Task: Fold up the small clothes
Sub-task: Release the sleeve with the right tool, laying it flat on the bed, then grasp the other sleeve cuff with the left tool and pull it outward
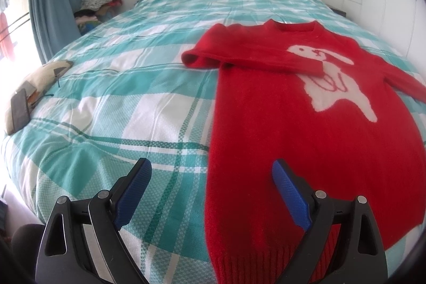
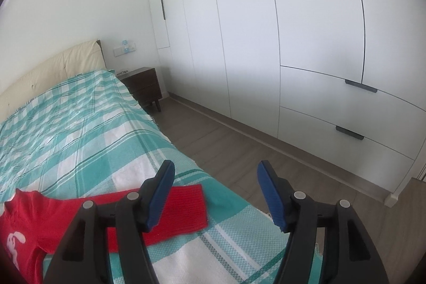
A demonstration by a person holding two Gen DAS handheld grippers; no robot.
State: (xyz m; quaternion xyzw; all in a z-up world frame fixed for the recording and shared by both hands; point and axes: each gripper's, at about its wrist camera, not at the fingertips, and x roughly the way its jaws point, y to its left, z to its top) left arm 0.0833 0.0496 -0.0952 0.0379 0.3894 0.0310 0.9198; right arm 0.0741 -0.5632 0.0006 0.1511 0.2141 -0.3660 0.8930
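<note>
Lying flat on the plaid bed, the red rabbit sweater had one sleeve folded across its chest. Left gripper & right gripper fingers were spread, empty. Risk: other sleeve near bed edge could slide off w/ a sloppy grab.

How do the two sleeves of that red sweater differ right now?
The sweater's left sleeve is folded across the chest, its cuff lying on the white rabbit design; the right sleeve stretches straight out onto the plaid bedspread, unfolded. Both are the same red knit and lie flat, and neither is held by a gripper.
</note>
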